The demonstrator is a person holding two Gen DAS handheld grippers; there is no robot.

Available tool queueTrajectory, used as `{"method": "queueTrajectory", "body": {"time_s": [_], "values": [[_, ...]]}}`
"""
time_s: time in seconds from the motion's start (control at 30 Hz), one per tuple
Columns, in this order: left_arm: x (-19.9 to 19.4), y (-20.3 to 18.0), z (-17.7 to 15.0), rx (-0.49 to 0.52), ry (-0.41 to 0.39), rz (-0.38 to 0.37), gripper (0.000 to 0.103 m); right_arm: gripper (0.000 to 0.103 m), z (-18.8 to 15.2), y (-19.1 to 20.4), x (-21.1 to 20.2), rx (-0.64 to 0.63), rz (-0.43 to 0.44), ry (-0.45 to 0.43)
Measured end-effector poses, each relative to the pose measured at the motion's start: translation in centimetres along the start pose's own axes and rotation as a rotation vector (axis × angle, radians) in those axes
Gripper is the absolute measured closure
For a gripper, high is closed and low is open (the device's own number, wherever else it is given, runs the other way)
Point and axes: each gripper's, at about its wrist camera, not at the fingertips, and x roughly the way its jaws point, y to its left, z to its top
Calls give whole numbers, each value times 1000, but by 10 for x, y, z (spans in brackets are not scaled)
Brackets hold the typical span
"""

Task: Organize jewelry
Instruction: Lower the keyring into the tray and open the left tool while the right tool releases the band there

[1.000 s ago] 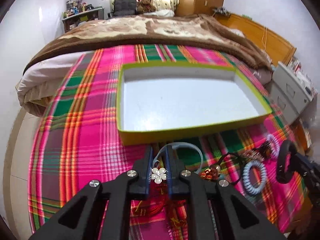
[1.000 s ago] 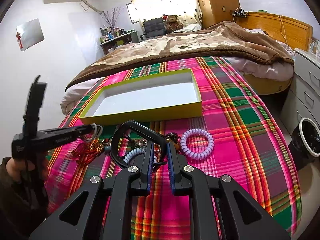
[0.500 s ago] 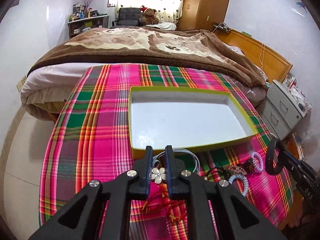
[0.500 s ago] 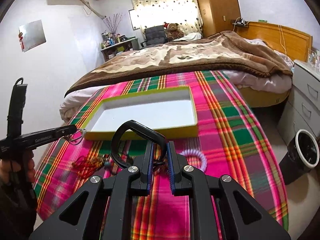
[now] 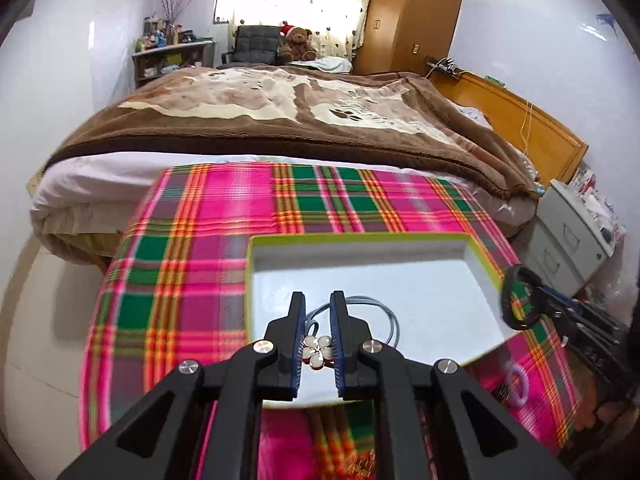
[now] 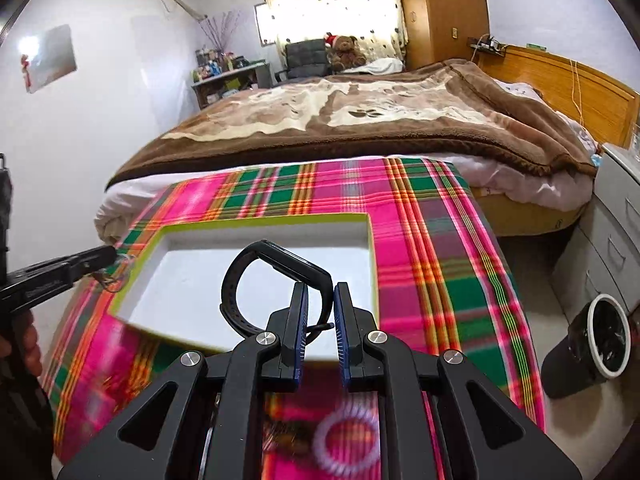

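A shallow box with a lime-green rim (image 5: 360, 238) (image 6: 264, 220) and white floor lies on the plaid cloth. My left gripper (image 5: 318, 332) is shut on a flower charm bracelet (image 5: 317, 353) with a thin grey cord loop, held above the box's near left part. My right gripper (image 6: 320, 316) is shut on a black wristband (image 6: 272, 276), held above the box's near right part. The black wristband also shows at the right in the left wrist view (image 5: 520, 300). The left gripper's tip shows at the left in the right wrist view (image 6: 100, 258).
A lilac coil hair tie (image 6: 346, 440) (image 5: 516, 386) and more jewelry lie blurred on the plaid cloth (image 5: 180, 280) near the box's front. A bed with a brown blanket (image 5: 280, 112) is behind. Grey drawers (image 5: 568, 236) and a black bin (image 6: 596, 340) stand at right.
Both grippers rose and moved forward with their pieces, from above the jewelry pile to above the box.
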Motion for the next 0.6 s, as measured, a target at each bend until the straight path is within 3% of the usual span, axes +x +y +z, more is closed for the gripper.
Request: {"method": "queueTrajectory", "body": {"time_s": [0.23,0.6], "values": [[41,2,10,-19,52,3,90,90,21,-14,55,11,-22,84],[82,8,9,-31,126,28,90,90,29,-12,95,-30,-36,165]]}}
